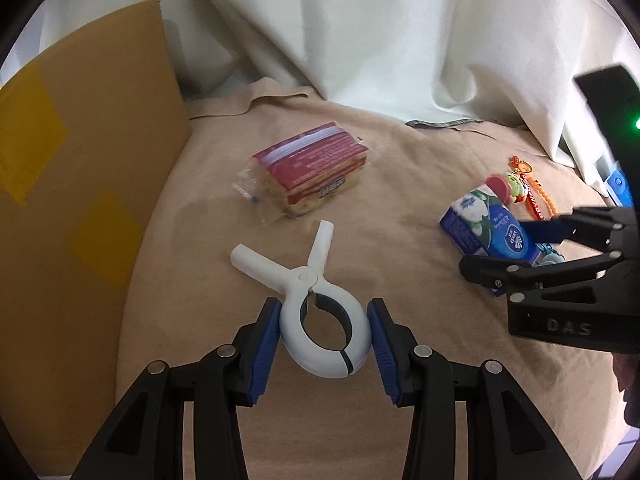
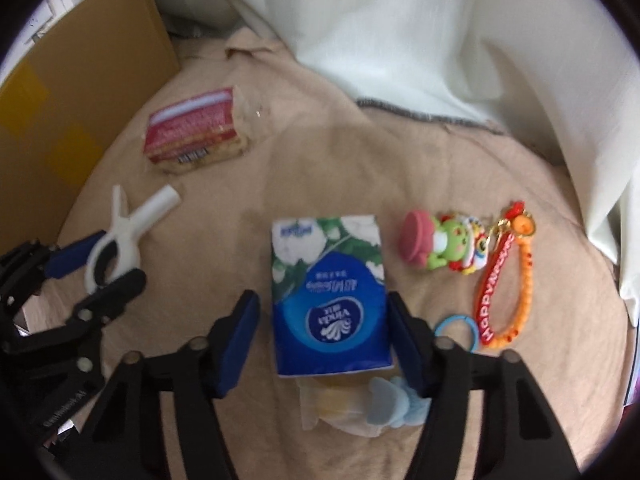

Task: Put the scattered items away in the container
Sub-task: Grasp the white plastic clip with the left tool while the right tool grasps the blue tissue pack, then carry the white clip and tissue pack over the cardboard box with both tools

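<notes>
A white spring clamp (image 1: 320, 320) lies on the tan cloth, its ring end between the blue pads of my left gripper (image 1: 324, 344). The jaws are open and stand close on both sides of the ring. A blue and white tissue pack (image 2: 330, 300) lies flat between the fingers of my right gripper (image 2: 324, 340), which is open with a gap at the left pad. The right wrist view shows the clamp (image 2: 128, 216) and left gripper (image 2: 96, 268) at far left. The left wrist view shows the tissue pack (image 1: 492, 228) and right gripper (image 1: 516, 248) at right. The brown cardboard box (image 1: 80, 200) stands at left.
A red snack pack (image 2: 196, 136) lies near the box (image 2: 80, 100). A frog keychain (image 2: 452, 248) with an orange strap (image 2: 504, 292) and a blue ring (image 2: 456, 332) lie right of the tissues. A small clear bag (image 2: 360, 404) sits under the pack's near end. White curtains hang behind.
</notes>
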Demonstrator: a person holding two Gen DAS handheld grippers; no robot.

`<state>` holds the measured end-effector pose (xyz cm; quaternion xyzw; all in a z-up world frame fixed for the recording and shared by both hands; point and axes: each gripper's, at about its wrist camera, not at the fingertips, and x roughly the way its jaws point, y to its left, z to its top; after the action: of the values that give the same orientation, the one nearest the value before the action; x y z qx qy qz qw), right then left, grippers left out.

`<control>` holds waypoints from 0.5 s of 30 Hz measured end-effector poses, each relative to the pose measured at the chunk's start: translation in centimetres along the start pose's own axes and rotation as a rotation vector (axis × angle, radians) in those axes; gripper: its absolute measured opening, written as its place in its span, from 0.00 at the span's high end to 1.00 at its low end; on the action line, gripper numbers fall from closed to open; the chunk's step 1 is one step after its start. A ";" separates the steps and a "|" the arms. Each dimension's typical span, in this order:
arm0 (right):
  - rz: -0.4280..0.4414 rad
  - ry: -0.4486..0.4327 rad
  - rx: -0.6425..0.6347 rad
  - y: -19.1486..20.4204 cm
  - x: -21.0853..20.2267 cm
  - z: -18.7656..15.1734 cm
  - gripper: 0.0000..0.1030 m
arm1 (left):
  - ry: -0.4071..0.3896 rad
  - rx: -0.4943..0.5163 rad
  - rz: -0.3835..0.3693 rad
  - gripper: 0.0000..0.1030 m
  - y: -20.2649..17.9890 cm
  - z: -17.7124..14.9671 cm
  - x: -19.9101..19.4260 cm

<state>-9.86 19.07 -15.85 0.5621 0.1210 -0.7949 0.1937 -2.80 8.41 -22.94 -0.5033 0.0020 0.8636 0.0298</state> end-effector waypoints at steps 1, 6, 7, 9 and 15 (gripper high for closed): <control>0.009 -0.007 0.015 -0.2 -0.1 0.0 0.45 | -0.001 0.001 0.000 0.56 0.1 0.0 0.0; 0.032 -0.103 0.066 -0.9 -3.8 0.3 0.45 | -0.005 0.004 -0.002 0.56 0.1 0.5 -0.9; 0.035 -0.125 0.074 -1.0 -4.9 0.4 0.45 | -0.013 0.004 -0.003 0.56 0.1 0.7 -1.5; 0.035 -0.171 0.100 -1.4 -7.5 0.4 0.45 | -0.034 0.011 -0.018 0.56 0.0 1.5 -3.2; 0.057 -0.241 0.144 -2.3 -13.1 -0.9 0.45 | -0.068 0.030 0.027 0.57 0.2 3.6 -7.8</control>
<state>-6.29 23.70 -3.93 0.4784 0.0238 -0.8574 0.1884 -2.15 7.91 -14.41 -0.4732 0.0205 0.8803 0.0257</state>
